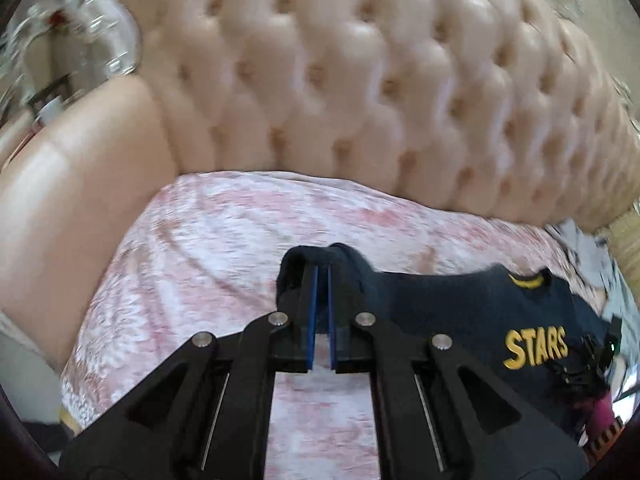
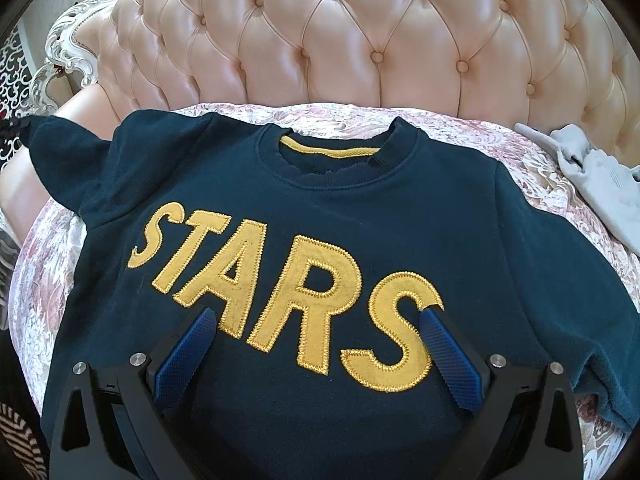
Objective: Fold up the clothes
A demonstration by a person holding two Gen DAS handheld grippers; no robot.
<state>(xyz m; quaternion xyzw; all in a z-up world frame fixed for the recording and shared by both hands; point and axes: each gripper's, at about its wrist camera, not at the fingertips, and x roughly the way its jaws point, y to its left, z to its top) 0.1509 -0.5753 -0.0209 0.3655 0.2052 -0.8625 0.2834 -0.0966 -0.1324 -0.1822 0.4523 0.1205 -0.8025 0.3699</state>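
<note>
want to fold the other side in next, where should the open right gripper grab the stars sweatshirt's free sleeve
Judging by its pose, take the free sleeve of the sweatshirt near its outer edge, coming in from the right with the open right gripper. It lies flat and unpinned, while the left gripper is shut on the opposite sleeve.

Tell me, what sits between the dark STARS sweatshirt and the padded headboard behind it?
Only a bare strip of the pink patterned bedspread separates the sweatshirt from the headboard, clearest in the right wrist view.
</note>
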